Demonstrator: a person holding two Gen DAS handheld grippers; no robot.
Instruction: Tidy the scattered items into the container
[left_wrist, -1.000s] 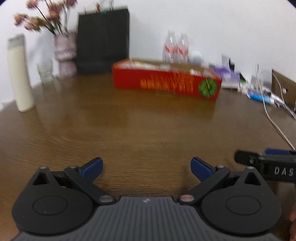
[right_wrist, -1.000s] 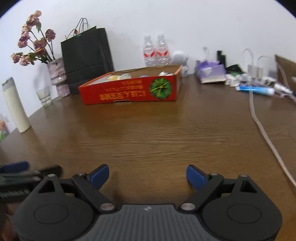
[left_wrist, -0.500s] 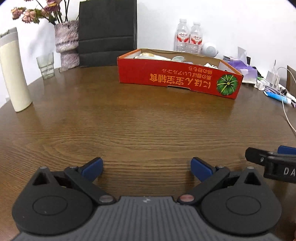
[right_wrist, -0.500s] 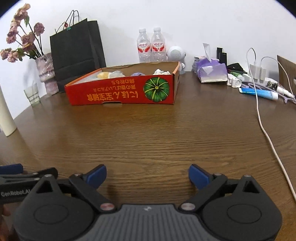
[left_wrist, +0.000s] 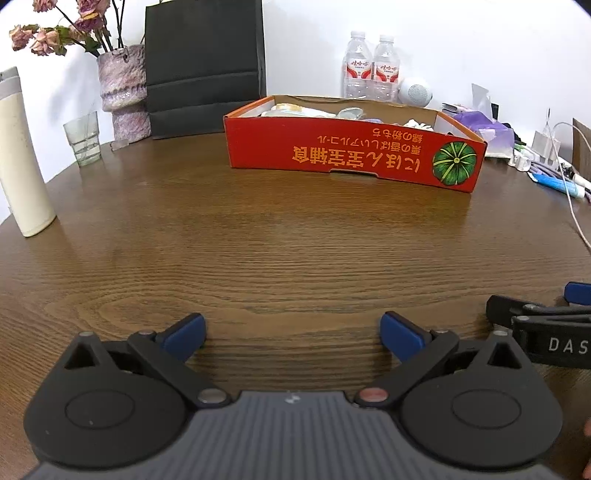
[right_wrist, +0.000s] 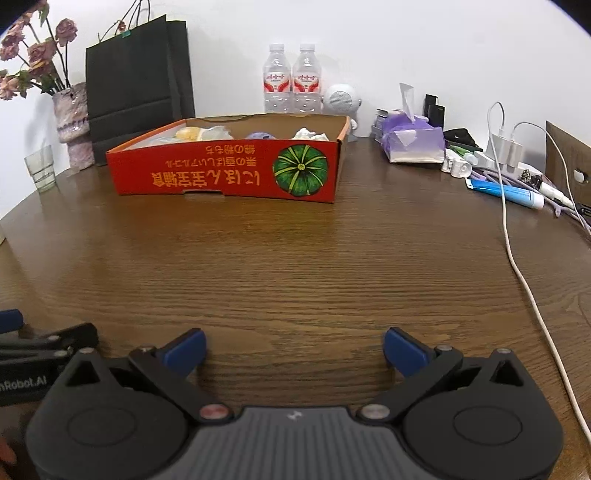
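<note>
A red cardboard box (left_wrist: 351, 155) (right_wrist: 225, 173) with a green pumpkin print stands at the far middle of the round wooden table (left_wrist: 258, 251) (right_wrist: 295, 266). Several small items lie inside it, among them crumpled white paper (right_wrist: 308, 133) and something yellow (right_wrist: 188, 133). My left gripper (left_wrist: 291, 332) is open over bare wood near the table's front, with nothing between its blue pads. My right gripper (right_wrist: 293, 347) hovers beside it, its jaws opening wide, with nothing between them. Each gripper shows at the edge of the other's view.
At the back stand a black paper bag (left_wrist: 203, 66), two water bottles (right_wrist: 291, 79), a vase of dried flowers (left_wrist: 122, 88), a glass (left_wrist: 83, 138) and a cream tumbler (left_wrist: 22, 155). On the right lie a purple tissue pack (right_wrist: 413, 142), chargers, a blue tube (right_wrist: 506, 192) and a white cable (right_wrist: 517, 258).
Both views shifted back from the box and settled, and the blur is gone. The right gripper's pads stand slightly wider apart than a second ago.
</note>
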